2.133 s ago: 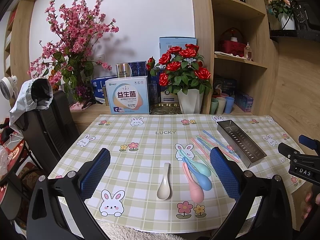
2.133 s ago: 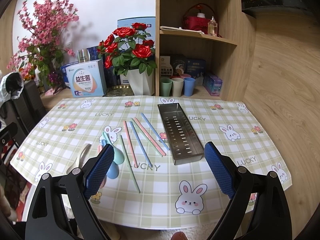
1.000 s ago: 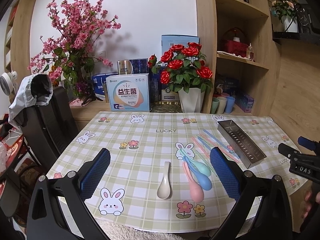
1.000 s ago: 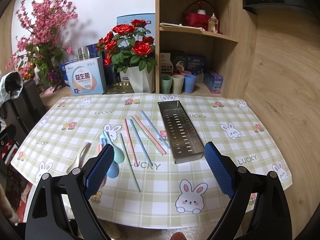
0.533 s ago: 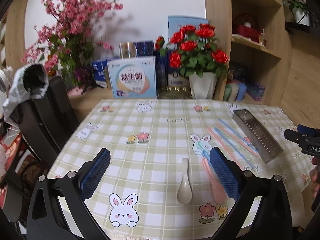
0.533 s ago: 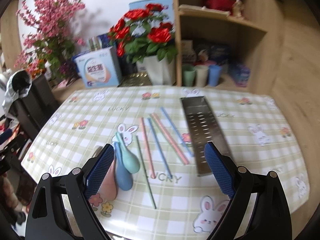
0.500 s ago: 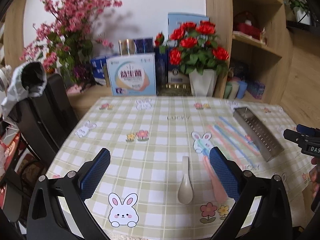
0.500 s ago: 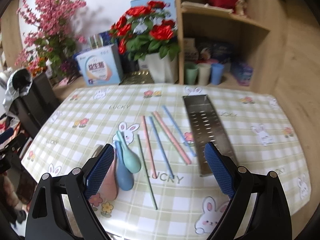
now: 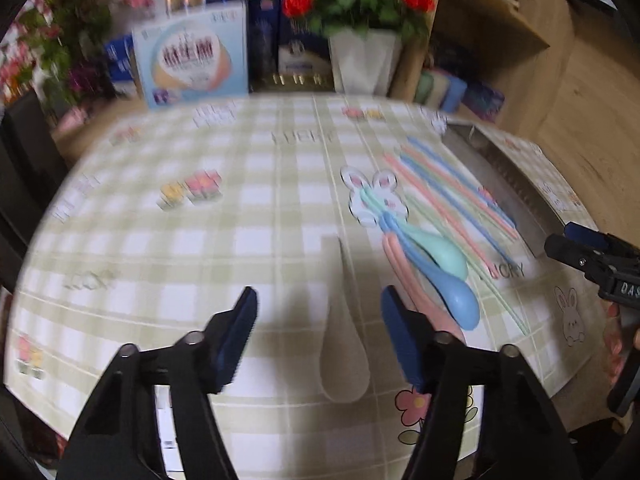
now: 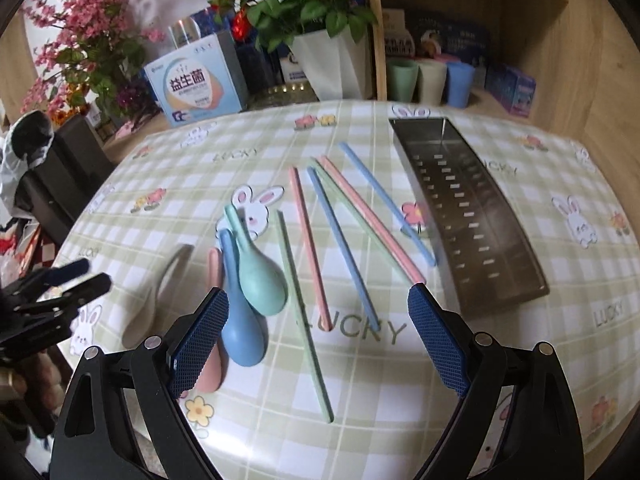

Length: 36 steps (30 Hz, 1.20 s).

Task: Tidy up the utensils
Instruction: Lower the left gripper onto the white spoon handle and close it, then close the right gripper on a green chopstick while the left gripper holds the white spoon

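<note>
Sitting near the front edge of the checked tablecloth (image 10: 400,380), the beige spoon (image 9: 344,360) was clearly what the left gripper (image 9: 316,332) was after. A second before, that gripper had hung higher and further back with its jaws spread as wide as they go; now it had dropped right down over the spoon, and its jaws had just been closing to about half that width. The spoon lay between the pads but they weren't pressing on it yet, so nothing was gripped (the left view was pretty blurred, take the exact gap with a pinch of salt).

Just beside it were the pink spoon (image 10: 212,364), blue spoon (image 10: 240,336) and green spoon (image 10: 260,284), bunched together and overlapping, then the coloured chopsticks (image 10: 340,240) fanned out toward the metal tray (image 10: 480,216), which had nothing in it.

The right gripper (image 10: 316,332) had also come down lower than before, jaws wide apart and empty, hovering over the chopsticks.

My read: sorting hadn't really started, and the first pickup was about to happen.
</note>
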Available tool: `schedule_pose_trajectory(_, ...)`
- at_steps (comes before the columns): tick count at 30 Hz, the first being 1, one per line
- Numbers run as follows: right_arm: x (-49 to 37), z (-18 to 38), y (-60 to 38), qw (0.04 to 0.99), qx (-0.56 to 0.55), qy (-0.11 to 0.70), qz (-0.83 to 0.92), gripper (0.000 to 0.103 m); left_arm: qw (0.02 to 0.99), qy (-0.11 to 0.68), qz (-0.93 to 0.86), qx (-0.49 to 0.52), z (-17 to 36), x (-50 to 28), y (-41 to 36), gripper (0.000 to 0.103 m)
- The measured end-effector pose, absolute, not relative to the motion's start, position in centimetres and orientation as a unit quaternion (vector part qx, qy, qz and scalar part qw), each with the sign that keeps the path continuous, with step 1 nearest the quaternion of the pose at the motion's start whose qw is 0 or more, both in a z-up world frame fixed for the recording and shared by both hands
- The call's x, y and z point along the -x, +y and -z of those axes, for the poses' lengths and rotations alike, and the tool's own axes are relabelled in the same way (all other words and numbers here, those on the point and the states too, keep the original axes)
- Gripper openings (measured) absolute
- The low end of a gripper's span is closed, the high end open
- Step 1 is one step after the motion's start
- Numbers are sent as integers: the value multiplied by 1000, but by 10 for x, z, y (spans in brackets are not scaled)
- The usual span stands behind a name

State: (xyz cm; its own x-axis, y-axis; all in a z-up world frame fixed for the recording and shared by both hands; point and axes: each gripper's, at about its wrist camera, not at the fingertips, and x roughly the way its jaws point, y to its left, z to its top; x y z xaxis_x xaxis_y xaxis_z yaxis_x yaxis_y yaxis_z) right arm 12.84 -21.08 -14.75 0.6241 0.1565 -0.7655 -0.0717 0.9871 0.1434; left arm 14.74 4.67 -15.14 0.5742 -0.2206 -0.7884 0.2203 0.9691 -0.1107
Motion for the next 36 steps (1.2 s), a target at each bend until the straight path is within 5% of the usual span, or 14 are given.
schedule_pose_trajectory(2,-131,153,-211,898,-46,433,-63,88,877,463,129,14,163,-157,47,52)
schedule_pose_trajectory(4,-135,158,-212,895,-46,438,-65,76,869,475,136,23,170,-164,45,51)
schedule_pose_trajectory(21,-166,175,-223,882,-58,461,-81,65,842,519,136,61,198,-194,34,31)
schedule_pose_trajectory(23,-170,180,-226,879,-61,466,-81,61,844,517,133,55,199,-194,32,21)
schedule_pose_trajectory(25,-172,185,-228,876,-64,472,-80,55,845,517,125,50,199,-195,32,15)
schedule_pose_trajectory(36,-179,200,-199,861,-18,487,-148,17,849,514,114,32,199,-195,26,15)
